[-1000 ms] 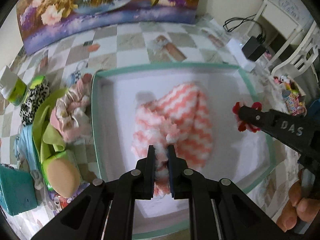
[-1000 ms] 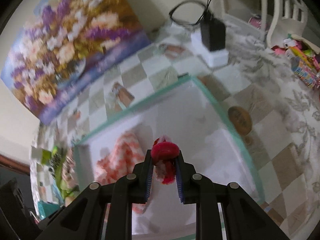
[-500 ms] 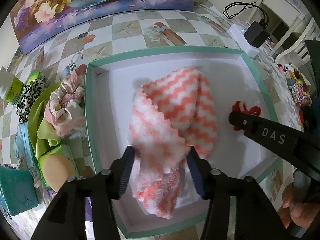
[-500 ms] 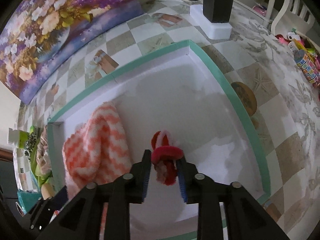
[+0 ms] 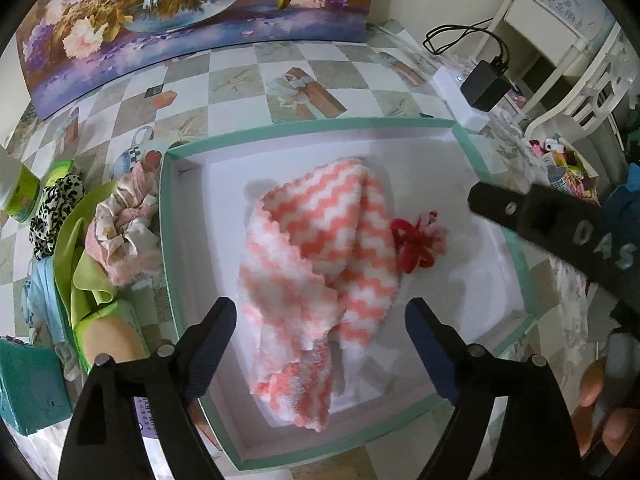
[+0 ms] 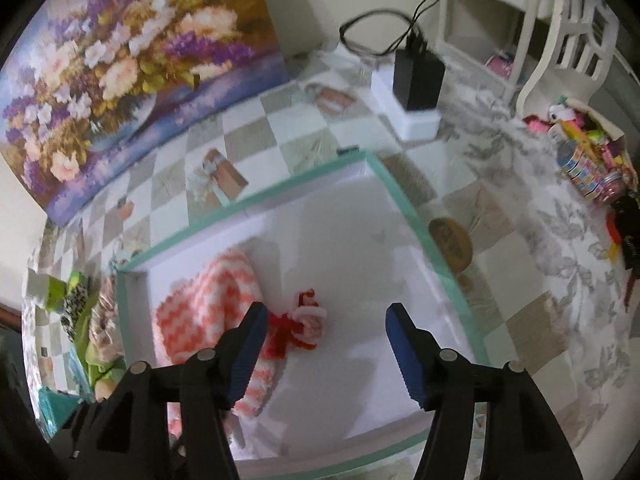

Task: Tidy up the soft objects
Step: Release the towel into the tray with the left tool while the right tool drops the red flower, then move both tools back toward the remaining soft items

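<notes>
A pink-and-white zigzag fluffy cloth [image 5: 320, 264] lies in a white box with a teal rim [image 5: 312, 126]. A red-and-pink yarn scrunchie [image 5: 418, 242] lies beside the cloth's right edge, touching it. My left gripper [image 5: 320, 316] is open and empty above the cloth's near end. My right gripper [image 6: 324, 332] is open and empty above the scrunchie [image 6: 302, 326]; the cloth [image 6: 208, 304] and box rim [image 6: 424, 232] show there too. The right gripper's body [image 5: 560, 224] crosses the left wrist view at right.
Left of the box lies a pile of soft things: a floral scrunchie [image 5: 124, 220], a leopard-print scrunchie [image 5: 56, 212], green cloth [image 5: 76, 264], a teal box [image 5: 28, 388]. A flower painting [image 5: 192, 12] stands behind. A charger [image 6: 416, 76] and a toy basket [image 6: 592, 160] are at right.
Both grippers have opened and pulled back. The left one let go of the zigzag cloth, the right one let go of the red scrunchie; both now lie in the box.
</notes>
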`<state>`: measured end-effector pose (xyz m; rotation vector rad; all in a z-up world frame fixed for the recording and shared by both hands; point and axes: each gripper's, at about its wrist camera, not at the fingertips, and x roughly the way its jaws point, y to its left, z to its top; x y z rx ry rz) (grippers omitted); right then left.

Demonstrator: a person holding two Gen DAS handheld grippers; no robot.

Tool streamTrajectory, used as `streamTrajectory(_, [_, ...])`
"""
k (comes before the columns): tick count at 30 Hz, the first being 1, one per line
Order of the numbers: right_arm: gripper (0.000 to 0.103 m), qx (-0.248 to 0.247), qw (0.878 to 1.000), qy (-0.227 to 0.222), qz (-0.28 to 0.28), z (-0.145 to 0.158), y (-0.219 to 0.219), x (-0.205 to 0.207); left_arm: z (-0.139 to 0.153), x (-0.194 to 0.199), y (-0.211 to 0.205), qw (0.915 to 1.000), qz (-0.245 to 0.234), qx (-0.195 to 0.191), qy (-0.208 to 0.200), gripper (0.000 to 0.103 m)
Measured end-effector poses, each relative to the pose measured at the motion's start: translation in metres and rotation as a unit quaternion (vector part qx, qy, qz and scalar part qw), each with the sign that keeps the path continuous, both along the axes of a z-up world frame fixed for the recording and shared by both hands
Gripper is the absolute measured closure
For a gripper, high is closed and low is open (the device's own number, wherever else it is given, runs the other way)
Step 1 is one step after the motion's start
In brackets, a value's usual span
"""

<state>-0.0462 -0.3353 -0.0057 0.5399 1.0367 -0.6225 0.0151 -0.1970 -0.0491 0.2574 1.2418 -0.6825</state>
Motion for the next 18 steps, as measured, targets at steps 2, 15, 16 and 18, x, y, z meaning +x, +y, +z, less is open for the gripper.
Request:
streamTrajectory(2, [0.037,-0.005,1.0,-0.013,-0.003,0.007,0.0,0.0,0.003,0.0,-0.001,0.9999,0.0,-0.008,-0.007,0.016])
streamTrajectory(15, [0.037,-0.023,0.999,-0.044,-0.01,0.026,0.006,-0.003,0.022,0.011,0.012,0.9966,0.025,-0.079,-0.003,0.005])
streamTrajectory(16, [0.037,-0.024,0.999,-0.044,-0.009,0.026,0.007,-0.003,0.024,0.013,0.014,0.996,0.029,-0.085,-0.002,0.005])
streamTrajectory(18, [0.037,-0.026,0.999,-0.046,-0.009,0.027,0.008,-0.003,0.026,0.017,0.019,0.995,0.038,-0.092,0.001,0.005])
